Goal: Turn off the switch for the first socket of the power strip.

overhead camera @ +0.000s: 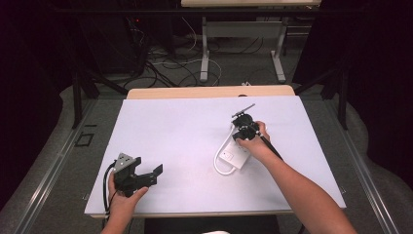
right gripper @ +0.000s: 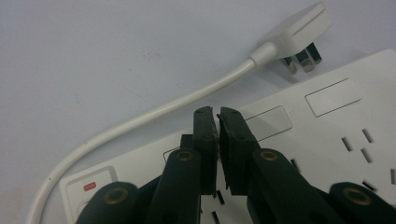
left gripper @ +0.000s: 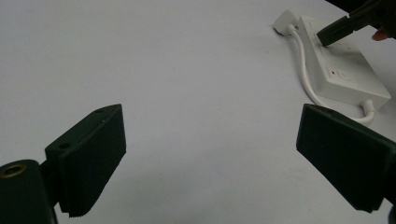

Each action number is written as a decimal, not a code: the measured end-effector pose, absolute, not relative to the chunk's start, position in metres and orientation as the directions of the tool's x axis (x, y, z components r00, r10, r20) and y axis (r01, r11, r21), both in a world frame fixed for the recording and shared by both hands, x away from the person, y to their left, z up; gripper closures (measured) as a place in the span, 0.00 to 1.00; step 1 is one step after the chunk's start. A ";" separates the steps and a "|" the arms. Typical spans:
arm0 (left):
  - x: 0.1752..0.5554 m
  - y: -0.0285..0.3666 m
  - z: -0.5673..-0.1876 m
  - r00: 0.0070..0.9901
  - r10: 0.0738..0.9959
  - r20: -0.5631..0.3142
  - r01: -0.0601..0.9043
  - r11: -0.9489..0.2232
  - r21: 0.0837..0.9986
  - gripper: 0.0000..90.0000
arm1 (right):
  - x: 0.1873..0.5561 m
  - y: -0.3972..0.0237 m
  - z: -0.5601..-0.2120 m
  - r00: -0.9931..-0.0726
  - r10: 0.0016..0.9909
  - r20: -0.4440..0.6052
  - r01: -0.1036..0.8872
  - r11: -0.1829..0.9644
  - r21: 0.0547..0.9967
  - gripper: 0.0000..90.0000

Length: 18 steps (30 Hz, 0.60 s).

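Observation:
A white power strip lies right of the table's middle, its white cable looping round to a white plug that rests on the sheet beside it. My right gripper is shut with nothing between its jaws, and its tips point down at the strip's face near a socket cover. In the high view a hand holds that right gripper over the strip's far end. My left gripper sits at the near left, open and holding nothing. Its pads stand wide apart, facing the strip.
A white sheet covers the table, whose wooden far edge shows behind it. The strip has a red-marked switch at its near end. Cables and table legs lie on the floor beyond.

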<state>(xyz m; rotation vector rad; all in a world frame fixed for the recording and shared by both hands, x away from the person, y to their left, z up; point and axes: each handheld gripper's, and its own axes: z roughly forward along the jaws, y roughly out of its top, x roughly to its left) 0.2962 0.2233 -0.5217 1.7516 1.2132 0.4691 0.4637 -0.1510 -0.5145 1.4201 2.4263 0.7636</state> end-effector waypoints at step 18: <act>0.296 0.224 -0.522 0.435 0.881 -0.188 0.525 -0.078 0.847 0.09 | 0.462 -0.150 -0.514 -0.517 0.854 0.066 0.744 0.409 0.527 0.95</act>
